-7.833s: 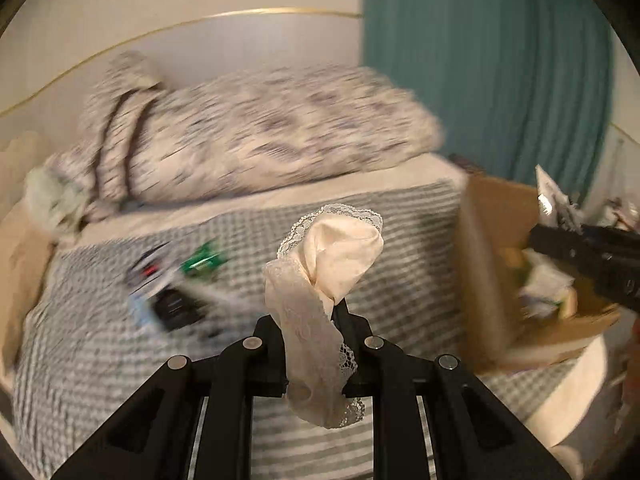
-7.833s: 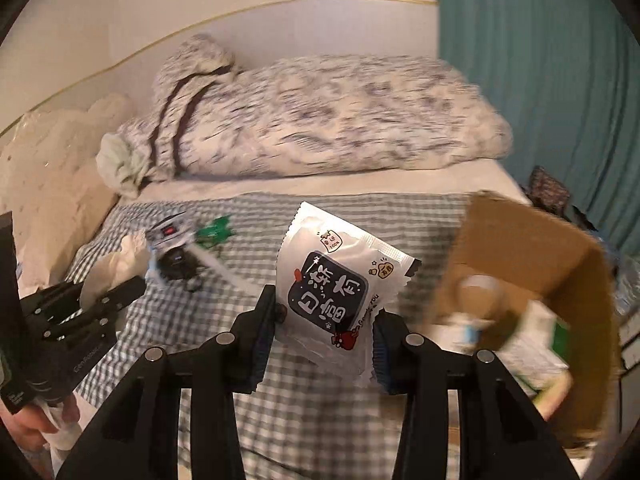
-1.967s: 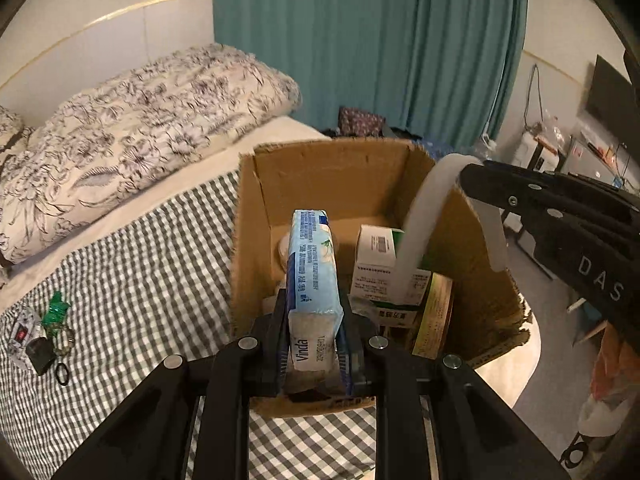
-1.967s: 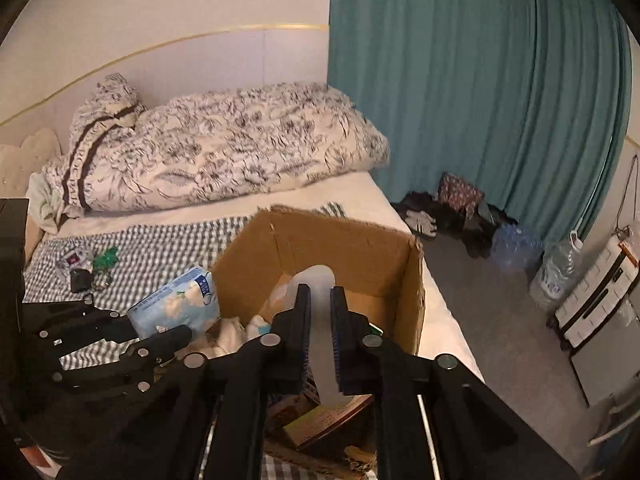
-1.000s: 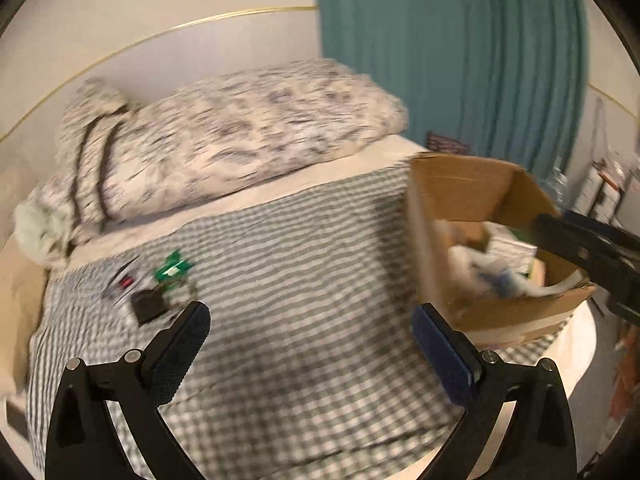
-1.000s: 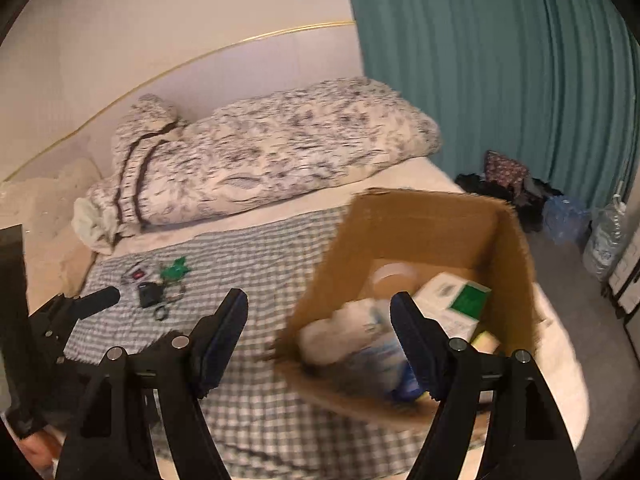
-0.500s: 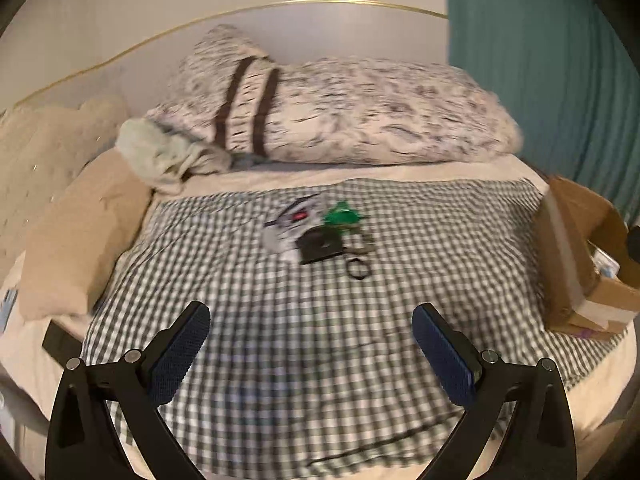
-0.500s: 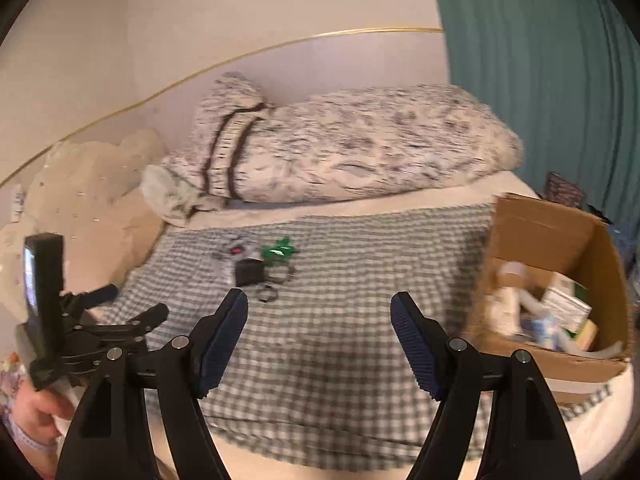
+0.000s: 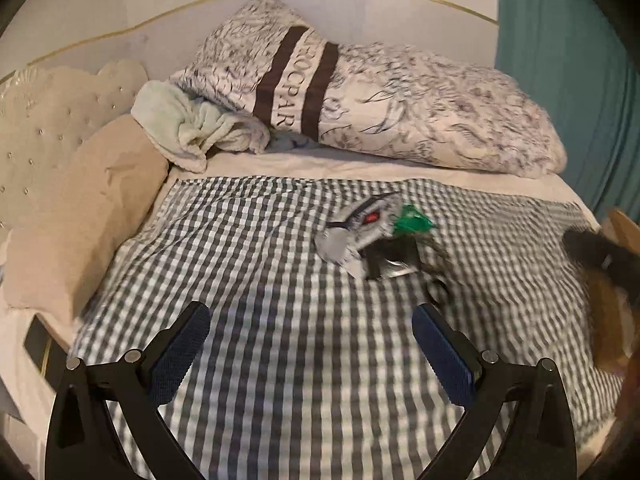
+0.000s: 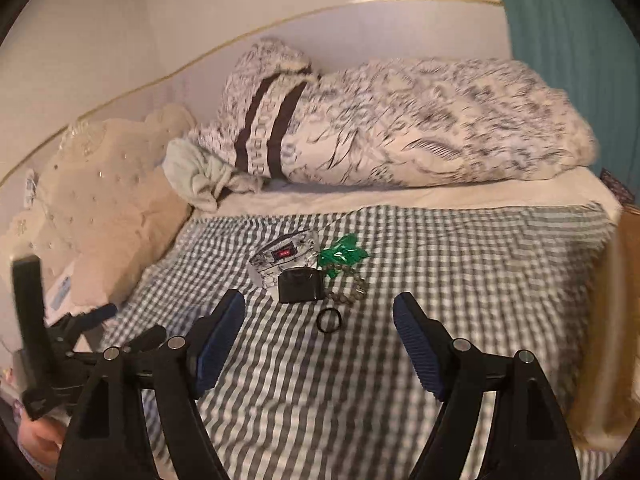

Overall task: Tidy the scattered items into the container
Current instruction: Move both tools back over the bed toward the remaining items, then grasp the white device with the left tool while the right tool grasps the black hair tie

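Left gripper (image 9: 310, 344) and right gripper (image 10: 318, 336) spread wide and empty, both now nearer the scattered items (image 10: 306, 276) on the checked blanket (image 10: 460, 264), cardboard box (image 10: 624, 240) pushed to the right edge

Dim, warm indoor light, soft shadows. Both fisheye views bend hard at the black corners. Motion blur smears the checked blanket (image 9: 280, 280) and the box (image 10: 608, 320) at the right edge.

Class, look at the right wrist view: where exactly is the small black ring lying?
The black ring lies flat on the checked blanket, centre of the view, just in front of the black case and ahead of the open right gripper.
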